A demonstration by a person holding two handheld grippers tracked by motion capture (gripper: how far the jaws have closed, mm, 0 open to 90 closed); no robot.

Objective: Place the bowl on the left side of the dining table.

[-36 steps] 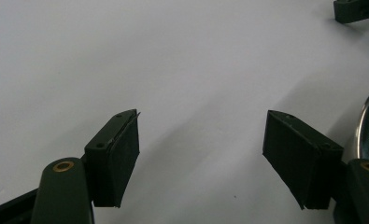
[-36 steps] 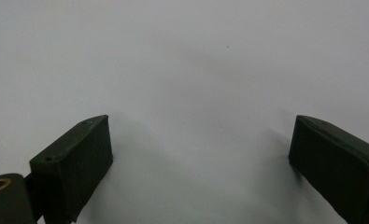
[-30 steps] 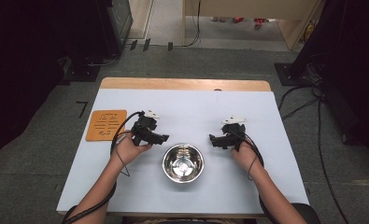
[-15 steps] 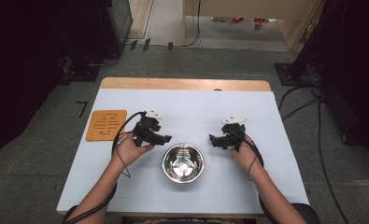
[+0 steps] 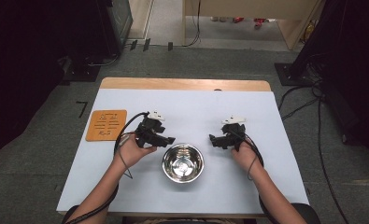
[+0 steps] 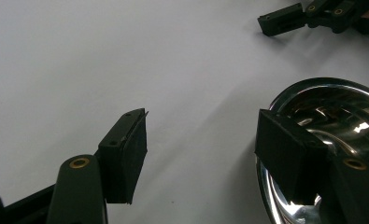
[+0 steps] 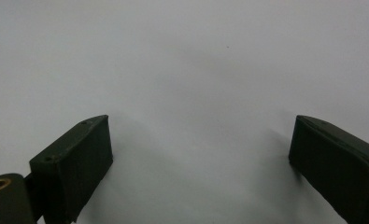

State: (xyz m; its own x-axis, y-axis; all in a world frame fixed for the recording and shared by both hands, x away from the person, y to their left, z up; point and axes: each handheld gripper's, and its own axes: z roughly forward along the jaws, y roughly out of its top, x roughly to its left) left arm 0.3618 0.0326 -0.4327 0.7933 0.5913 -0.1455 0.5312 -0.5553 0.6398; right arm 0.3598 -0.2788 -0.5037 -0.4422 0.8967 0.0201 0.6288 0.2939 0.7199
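Note:
A shiny steel bowl [image 5: 182, 163] stands empty near the front middle of the white table [image 5: 275, 186]. My left gripper [image 5: 167, 140] is just left of the bowl and points at its rim. In the left gripper view this gripper [image 6: 201, 154] is open; its jaws have just been closing a little, with bare table between them and one jaw over the rim of the bowl [image 6: 345, 116]. My right gripper [image 5: 214, 140] is held right of the bowl, apart from it. In its own view the right gripper [image 7: 201, 158] stands wide open over bare table.
An orange square mat [image 5: 106, 124] lies at the table's left side. A wooden strip [image 5: 187, 84] runs along the far edge. The right gripper's jaw tips [image 6: 308, 14] show at the top of the left gripper view. Cables lie on the floor at the right.
My left gripper has shifted slightly right, toward the bowl. The right gripper and the bowl have stayed where they were.

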